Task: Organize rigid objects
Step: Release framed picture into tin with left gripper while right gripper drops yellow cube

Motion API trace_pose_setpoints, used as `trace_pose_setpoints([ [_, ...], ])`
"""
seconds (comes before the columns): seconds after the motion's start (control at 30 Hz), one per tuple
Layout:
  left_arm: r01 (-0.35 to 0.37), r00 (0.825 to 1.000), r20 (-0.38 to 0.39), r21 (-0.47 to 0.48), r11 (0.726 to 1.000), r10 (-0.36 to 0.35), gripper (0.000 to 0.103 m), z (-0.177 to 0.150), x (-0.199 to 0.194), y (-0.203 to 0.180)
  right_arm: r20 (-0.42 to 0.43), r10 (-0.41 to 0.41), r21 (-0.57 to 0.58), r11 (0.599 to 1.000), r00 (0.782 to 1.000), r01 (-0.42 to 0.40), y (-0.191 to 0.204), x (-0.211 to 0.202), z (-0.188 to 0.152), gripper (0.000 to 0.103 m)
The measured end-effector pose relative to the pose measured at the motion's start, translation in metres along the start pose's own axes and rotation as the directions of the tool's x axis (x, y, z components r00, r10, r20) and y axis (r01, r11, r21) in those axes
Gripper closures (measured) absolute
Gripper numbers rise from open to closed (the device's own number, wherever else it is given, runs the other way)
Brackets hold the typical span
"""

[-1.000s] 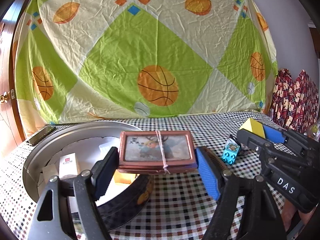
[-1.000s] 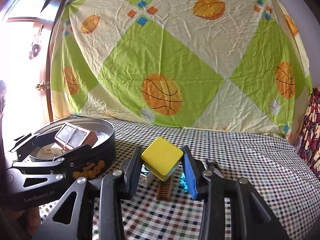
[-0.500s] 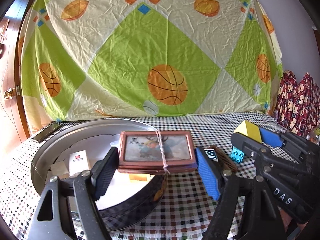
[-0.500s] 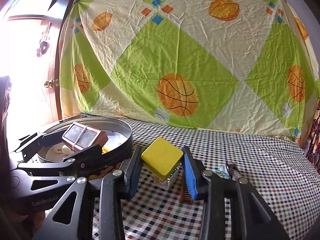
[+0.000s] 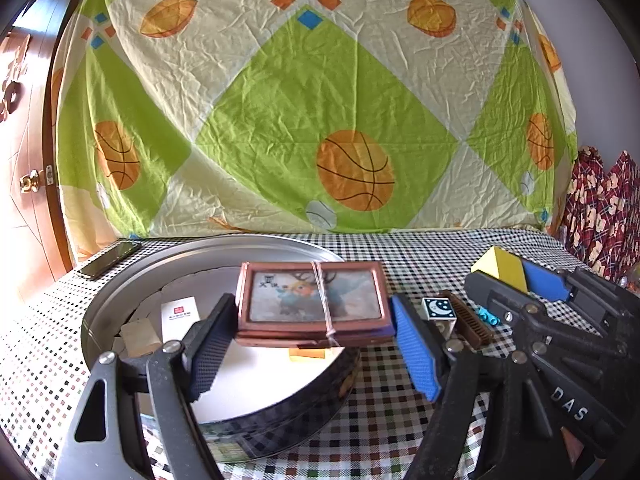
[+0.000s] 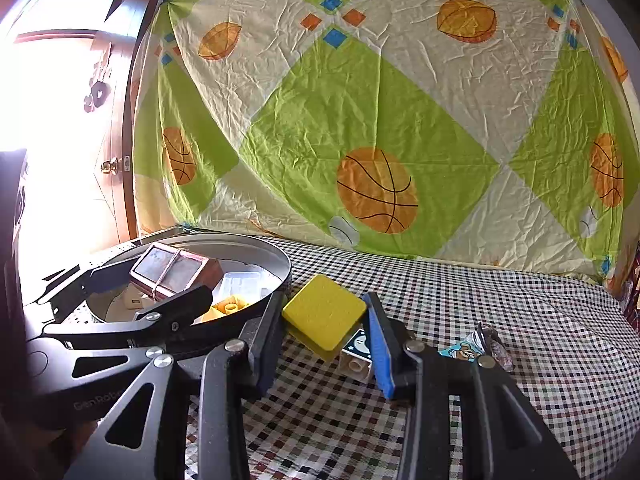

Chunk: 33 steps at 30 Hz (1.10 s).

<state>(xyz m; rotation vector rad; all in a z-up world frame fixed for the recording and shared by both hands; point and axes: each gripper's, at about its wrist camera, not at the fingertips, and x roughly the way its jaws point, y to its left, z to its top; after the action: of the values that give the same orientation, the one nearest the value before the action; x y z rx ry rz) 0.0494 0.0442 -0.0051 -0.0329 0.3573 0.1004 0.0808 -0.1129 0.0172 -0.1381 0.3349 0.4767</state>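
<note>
My left gripper [image 5: 312,344] is shut on a copper-framed picture box [image 5: 312,300] tied with string and holds it over the round metal tin [image 5: 120,280]. The box also shows in the right wrist view [image 6: 172,272] above the tin [image 6: 276,264]. My right gripper [image 6: 324,328] is shut on a yellow block [image 6: 324,316], held above the checked tablecloth just right of the tin. The yellow block also shows in the left wrist view [image 5: 500,268].
In the tin lie a small white box [image 5: 180,312], a clear plastic case [image 6: 240,284] and a yellow brick [image 6: 228,308]. On the cloth lie a white moon block [image 5: 440,312], a brown comb [image 5: 468,320], a small blue brick [image 5: 488,315] and a wrapped snack [image 6: 476,344]. A phone [image 5: 108,260] lies far left.
Both grippers have moved left toward the tin with their loads still held. The picture box now hangs further over the tin; the yellow block is nearer its rim.
</note>
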Motion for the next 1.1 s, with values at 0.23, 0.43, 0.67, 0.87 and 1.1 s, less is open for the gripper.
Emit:
trace_pose_setpoints([
  [0.23, -0.012, 1.0, 0.0, -0.011, 1.0, 0.012, 0.026, 0.0, -0.001, 0.008, -0.003, 0.013, -0.011, 1.0, 1.0, -0.013, 0.007, 0.002, 0.002, 0.061],
  [0.43, -0.029, 1.0, 0.003, -0.026, 0.999, 0.029, 0.026, 0.0, -0.003, 0.018, -0.01, 0.033, -0.028, 0.999, 0.999, -0.033, 0.017, 0.005, 0.002, 0.061],
  [0.67, -0.049, 0.999, 0.004, -0.042, 0.998, 0.049, 0.026, -0.001, -0.004, 0.029, -0.031, 0.057, -0.046, 0.997, 0.998, -0.059, 0.027, 0.009, 0.003, 0.061],
  [0.87, -0.061, 0.998, 0.005, -0.046, 0.997, 0.061, 0.026, -0.001, -0.004, 0.038, -0.047, 0.078, -0.069, 0.994, 0.996, -0.081, 0.034, 0.014, 0.004, 0.061],
  [1.1, -0.074, 0.997, -0.006, -0.054, 0.996, 0.074, 0.026, -0.001, -0.003, 0.05, -0.084, 0.107, -0.06, 0.992, 0.991, -0.112, 0.038, 0.023, 0.008, 0.061],
])
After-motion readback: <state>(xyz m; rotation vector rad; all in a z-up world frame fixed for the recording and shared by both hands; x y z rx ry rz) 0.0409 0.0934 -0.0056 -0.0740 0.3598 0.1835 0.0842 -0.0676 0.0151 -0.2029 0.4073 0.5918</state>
